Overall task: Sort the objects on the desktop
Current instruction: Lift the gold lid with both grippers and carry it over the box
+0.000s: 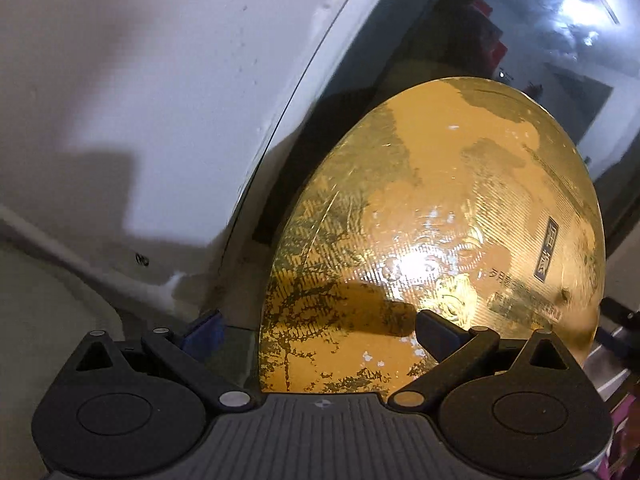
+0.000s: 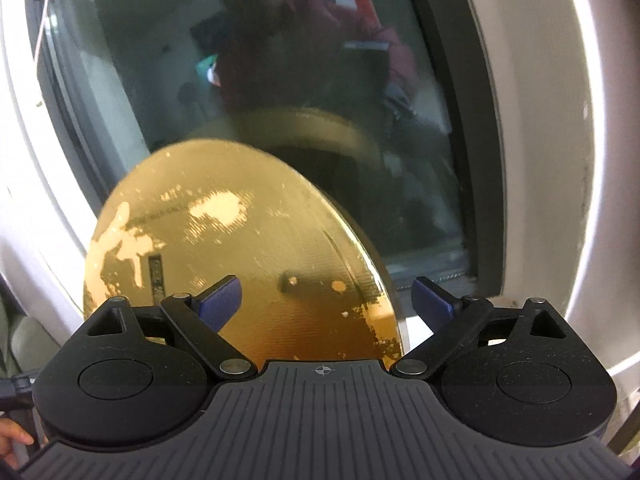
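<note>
A round gold foil disc (image 1: 440, 200) with worn patches and a small black label (image 1: 550, 248) fills the left wrist view, close to a window. My left gripper (image 1: 318, 334) is open; the disc's left edge runs between its blue fingers, and the right finger (image 1: 436, 336) lies over the gold face. In the right wrist view the same disc (image 2: 248, 232) sits at lower left. My right gripper (image 2: 326, 300) is open too, straddling the disc's right edge, with its left finger (image 2: 220, 300) over the face. I cannot tell whether any pad touches the disc.
A white window frame (image 1: 140, 100) curves along the left; dark glass (image 2: 280, 60) stands right behind the disc and mirrors it and a person. The frame's right post (image 2: 540, 160) is near my right finger. A hand (image 2: 12, 436) shows at bottom left.
</note>
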Tool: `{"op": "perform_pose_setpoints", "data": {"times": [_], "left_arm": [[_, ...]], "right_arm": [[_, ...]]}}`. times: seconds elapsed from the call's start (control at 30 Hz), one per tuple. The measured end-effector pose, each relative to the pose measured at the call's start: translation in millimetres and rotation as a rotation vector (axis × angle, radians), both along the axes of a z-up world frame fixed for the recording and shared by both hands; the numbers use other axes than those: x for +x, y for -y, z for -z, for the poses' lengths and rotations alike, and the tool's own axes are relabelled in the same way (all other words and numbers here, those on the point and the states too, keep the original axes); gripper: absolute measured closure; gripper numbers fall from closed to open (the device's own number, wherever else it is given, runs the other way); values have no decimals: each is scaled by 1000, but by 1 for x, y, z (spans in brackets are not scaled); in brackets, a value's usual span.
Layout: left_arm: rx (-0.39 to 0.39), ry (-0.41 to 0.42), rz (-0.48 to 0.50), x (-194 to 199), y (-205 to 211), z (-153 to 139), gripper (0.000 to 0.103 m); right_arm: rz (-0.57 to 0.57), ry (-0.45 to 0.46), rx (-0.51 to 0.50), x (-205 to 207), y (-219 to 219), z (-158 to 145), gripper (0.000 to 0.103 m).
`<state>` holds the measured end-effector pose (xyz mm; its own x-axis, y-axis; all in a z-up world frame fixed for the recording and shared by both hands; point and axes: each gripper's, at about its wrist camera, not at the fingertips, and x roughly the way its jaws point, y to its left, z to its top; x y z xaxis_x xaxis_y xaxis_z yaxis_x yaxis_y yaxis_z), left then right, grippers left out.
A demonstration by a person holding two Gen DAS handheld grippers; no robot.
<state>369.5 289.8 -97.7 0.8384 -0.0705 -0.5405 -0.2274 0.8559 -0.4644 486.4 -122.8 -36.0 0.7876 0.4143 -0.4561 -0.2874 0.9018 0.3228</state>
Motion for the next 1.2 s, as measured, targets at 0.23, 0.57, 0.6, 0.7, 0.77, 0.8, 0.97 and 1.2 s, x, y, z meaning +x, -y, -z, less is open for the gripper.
{"op": "perform_pose_setpoints", "data": {"times": [0.23, 0.57, 0.6, 0.7, 0.77, 0.8, 0.97, 1.2], "left_arm": [[-19, 80, 47, 1, 5, 4, 1], [22, 81, 57, 9, 14, 9, 0], [24, 80, 57, 9, 14, 9, 0], [29, 75, 58, 8, 19, 6, 1], [36, 79, 59, 7, 22, 2, 2], [44, 90, 59, 5, 24, 0, 2], [72, 167, 40, -7, 32, -22, 2], [56, 231, 50, -23, 44, -61, 2]], "right_arm": [[-14, 25, 32, 8, -3, 13, 8], [-27, 48, 37, 13, -5, 29, 0], [-25, 41, 46, 13, -4, 31, 0], [-29, 31, 31, 12, -7, 29, 0], [-27, 42, -11, 8, -11, 24, 2], [-25, 55, -31, 6, -12, 22, 4], [-14, 152, -90, -16, -13, 5, 9], [-2, 249, -101, -48, 1, -41, 12]]}}
